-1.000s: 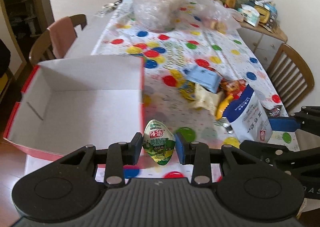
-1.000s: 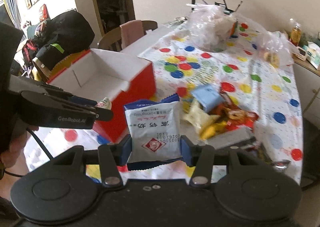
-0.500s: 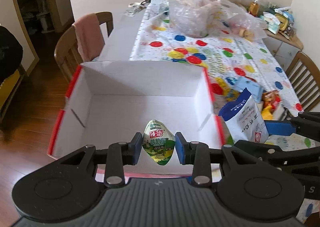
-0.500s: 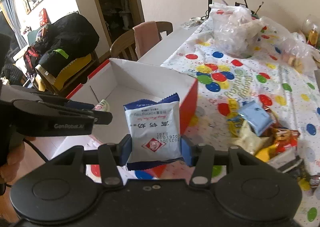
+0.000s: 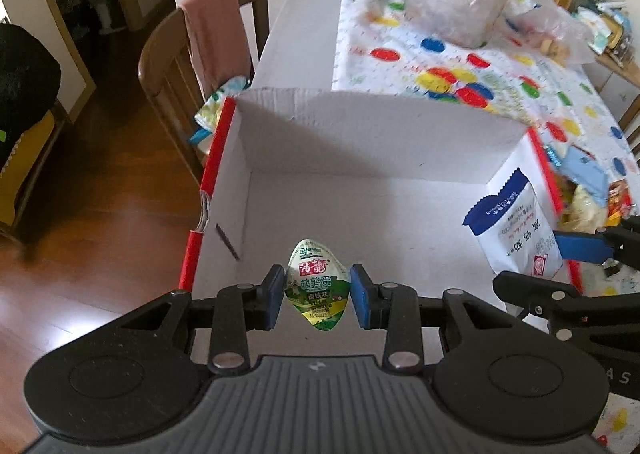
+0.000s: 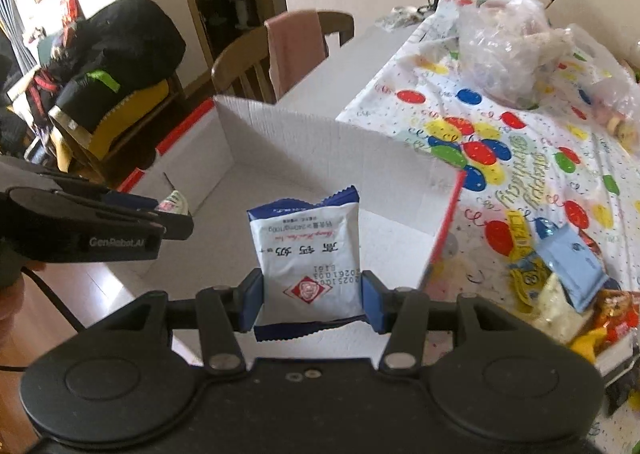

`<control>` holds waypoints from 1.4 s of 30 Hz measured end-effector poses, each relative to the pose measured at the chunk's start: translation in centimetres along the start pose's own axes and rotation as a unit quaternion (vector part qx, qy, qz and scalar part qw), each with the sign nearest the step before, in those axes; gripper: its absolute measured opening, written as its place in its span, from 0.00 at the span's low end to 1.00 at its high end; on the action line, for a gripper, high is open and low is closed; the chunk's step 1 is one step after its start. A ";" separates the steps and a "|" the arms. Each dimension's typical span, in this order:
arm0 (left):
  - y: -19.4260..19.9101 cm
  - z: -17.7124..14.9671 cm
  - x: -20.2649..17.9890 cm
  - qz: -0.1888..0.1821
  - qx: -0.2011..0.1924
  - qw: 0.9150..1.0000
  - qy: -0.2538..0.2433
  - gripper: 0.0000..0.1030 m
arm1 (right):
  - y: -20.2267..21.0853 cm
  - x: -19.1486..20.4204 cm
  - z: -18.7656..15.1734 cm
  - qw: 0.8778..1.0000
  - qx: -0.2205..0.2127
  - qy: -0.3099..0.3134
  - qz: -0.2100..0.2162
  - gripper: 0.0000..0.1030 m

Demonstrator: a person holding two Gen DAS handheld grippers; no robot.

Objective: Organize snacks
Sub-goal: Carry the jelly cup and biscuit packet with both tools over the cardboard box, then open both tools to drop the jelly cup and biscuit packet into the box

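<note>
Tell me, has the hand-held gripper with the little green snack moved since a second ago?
Yes. The left hand-held gripper moved from the spotted tablecloth to above the white box.

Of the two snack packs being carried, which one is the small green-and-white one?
The egg-shaped pack in the left claw; the right claw holds a larger flat white-and-blue pouch.

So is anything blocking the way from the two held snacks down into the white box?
Nothing visible. The green-and-white packet in the left tongs and the blue-and-white pouch in the right tongs both hang over the open box, whose floor looks bare.
</note>
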State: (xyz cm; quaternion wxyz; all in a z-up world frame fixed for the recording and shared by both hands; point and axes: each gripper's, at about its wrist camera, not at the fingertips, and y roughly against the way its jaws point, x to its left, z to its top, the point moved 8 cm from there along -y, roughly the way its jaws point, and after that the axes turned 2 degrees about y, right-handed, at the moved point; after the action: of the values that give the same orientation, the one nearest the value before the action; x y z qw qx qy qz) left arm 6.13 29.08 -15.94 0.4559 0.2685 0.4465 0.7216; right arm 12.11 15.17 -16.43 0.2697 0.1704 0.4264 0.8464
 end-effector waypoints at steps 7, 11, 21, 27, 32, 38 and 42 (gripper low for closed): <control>-2.7 -0.1 0.7 0.003 0.026 1.000 -0.014 0.33 | -4.2 1.0 0.2 0.999 0.038 0.006 -0.001 0.48; -3.8 -0.6 0.7 0.006 0.044 0.999 -0.021 0.33 | -5.6 1.7 0.0 0.998 0.056 0.016 -0.001 0.48; -5.3 -1.7 0.4 0.014 0.080 0.996 -0.043 0.34 | -7.4 2.7 -1.4 0.994 0.101 0.030 -0.015 0.48; -5.4 -1.9 0.1 0.012 0.081 0.995 -0.051 0.34 | -7.9 3.1 -2.0 0.993 0.112 0.032 -0.019 0.48; -5.2 -1.9 0.2 0.012 0.079 0.996 -0.049 0.35 | -8.1 2.9 -2.2 0.992 0.118 0.029 -0.024 0.49; -3.7 -1.9 0.3 -0.004 0.059 0.997 -0.041 0.40 | -6.8 2.9 -2.2 0.994 0.102 0.021 -0.022 0.55; -2.0 -1.8 0.1 -0.018 0.036 0.999 -0.035 0.45 | -5.0 2.7 -1.6 0.997 0.078 0.005 -0.013 0.60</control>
State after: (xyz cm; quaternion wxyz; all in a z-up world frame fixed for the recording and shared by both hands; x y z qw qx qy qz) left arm 5.53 28.79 -18.50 0.4741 0.3014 0.4604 0.6873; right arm 10.67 18.22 -21.24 0.2645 0.1805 0.4947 0.8079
